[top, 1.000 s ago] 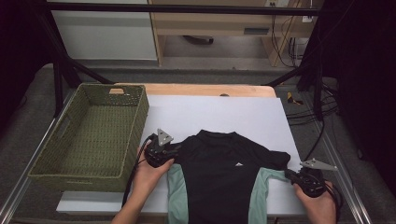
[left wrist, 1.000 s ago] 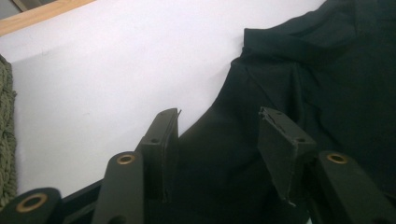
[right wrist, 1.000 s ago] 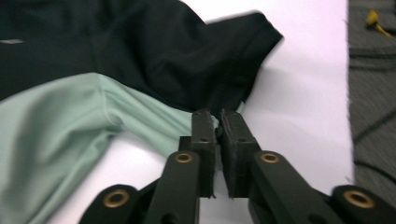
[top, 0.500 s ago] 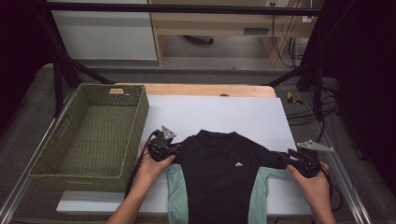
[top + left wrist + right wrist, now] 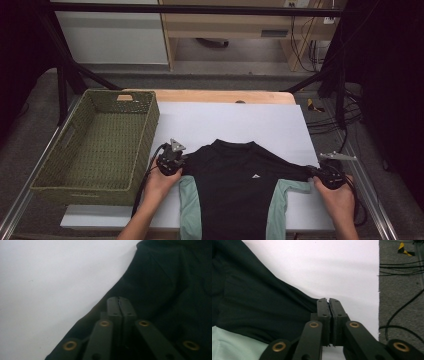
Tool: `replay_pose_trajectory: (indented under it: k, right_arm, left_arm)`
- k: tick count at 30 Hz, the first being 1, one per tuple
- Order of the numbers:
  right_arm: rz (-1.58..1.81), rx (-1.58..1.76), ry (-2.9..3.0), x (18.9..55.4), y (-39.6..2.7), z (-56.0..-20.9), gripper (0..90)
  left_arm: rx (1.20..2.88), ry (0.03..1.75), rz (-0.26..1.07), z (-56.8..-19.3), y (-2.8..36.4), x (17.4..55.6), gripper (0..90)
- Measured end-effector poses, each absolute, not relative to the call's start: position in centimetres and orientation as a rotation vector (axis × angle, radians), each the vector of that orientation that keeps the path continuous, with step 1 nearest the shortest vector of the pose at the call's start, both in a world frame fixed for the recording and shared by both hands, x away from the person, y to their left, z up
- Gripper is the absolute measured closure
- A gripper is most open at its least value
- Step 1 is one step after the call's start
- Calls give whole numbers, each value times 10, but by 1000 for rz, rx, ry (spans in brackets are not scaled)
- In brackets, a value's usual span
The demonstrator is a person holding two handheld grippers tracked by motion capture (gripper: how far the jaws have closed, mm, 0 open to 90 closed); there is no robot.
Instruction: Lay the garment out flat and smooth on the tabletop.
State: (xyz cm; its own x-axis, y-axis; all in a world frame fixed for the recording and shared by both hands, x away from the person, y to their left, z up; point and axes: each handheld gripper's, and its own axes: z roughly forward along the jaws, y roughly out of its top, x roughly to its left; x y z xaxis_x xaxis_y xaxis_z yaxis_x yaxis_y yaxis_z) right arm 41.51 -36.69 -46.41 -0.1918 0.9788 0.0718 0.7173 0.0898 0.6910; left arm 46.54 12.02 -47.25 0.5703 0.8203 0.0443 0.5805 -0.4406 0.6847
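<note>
A black T-shirt (image 5: 235, 190) with mint-green side panels lies flat on the white tabletop (image 5: 235, 125), its hem hanging over the near edge. My left gripper (image 5: 183, 165) sits at the shirt's left shoulder. Its jaws have just been closing and now meet, with black fabric (image 5: 162, 277) pinched at the left gripper's tips (image 5: 119, 299). My right gripper (image 5: 313, 173) is at the end of the right sleeve, which is stretched out towards it. Those jaws have also just been closing, and the right gripper's tips (image 5: 327, 300) press together on the sleeve's edge (image 5: 257, 302).
A green woven basket (image 5: 145, 135) stands at the table's left, close to my left hand. The table's right edge lies just past my right gripper, with grey floor and black cables (image 5: 402, 270) beyond. A wooden strip (image 5: 215, 96) runs along the far edge.
My right hand moved up from the near right corner to the sleeve end, and the sleeve now lies stretched out. The left hand has stayed at the shoulder.
</note>
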Motion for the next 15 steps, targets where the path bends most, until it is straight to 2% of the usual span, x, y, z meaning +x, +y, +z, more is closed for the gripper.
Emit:
replay_pose_trajectory:
  k: [3,5,8,13,14,15]
  right_arm:
    - [923,1625,1928,416,-363,-458,671]
    - [952,1576,1921,417,-359,-453,602]
    - [991,1508,1928,421,-349,-446,559]
    - [1008,1459,1981,433,-331,-445,517]
    - [1006,1456,1991,435,-327,-445,506]
    - [999,1448,1998,437,-324,-446,499]
  left_arm:
    - [2176,1141,514,-471,122,463,900]
    - [2183,1159,549,-471,124,460,900]
    - [2171,1196,597,-471,128,458,900]
    - [2119,1161,568,-470,130,456,900]
    - [2113,1142,569,-469,129,457,894]
    - [2110,1128,563,-469,128,459,845]
